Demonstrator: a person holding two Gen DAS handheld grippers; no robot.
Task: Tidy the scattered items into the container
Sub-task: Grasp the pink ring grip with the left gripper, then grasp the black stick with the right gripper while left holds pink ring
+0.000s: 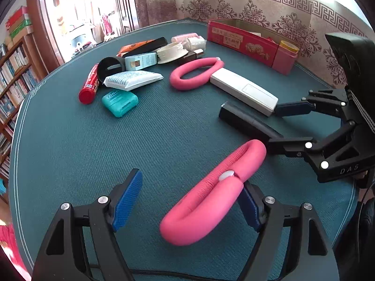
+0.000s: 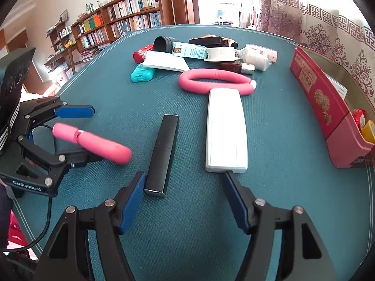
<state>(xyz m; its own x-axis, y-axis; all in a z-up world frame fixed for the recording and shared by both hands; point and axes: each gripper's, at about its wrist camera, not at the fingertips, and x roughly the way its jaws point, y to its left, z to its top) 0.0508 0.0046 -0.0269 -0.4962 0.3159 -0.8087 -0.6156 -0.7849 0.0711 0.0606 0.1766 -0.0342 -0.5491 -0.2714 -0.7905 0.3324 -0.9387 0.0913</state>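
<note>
Pink foam loop (image 1: 211,194) nearest; black bar (image 2: 163,154), white remote (image 2: 226,131) beside

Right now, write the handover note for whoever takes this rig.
Left gripper: open around the near pink foam curler, not clamped.
Right gripper: open, empty, between the black stick and white remote.
Red box: already holds a few items.
Left: both curlers, stick, remote, and the far pile, including the teal floss case.
</note>
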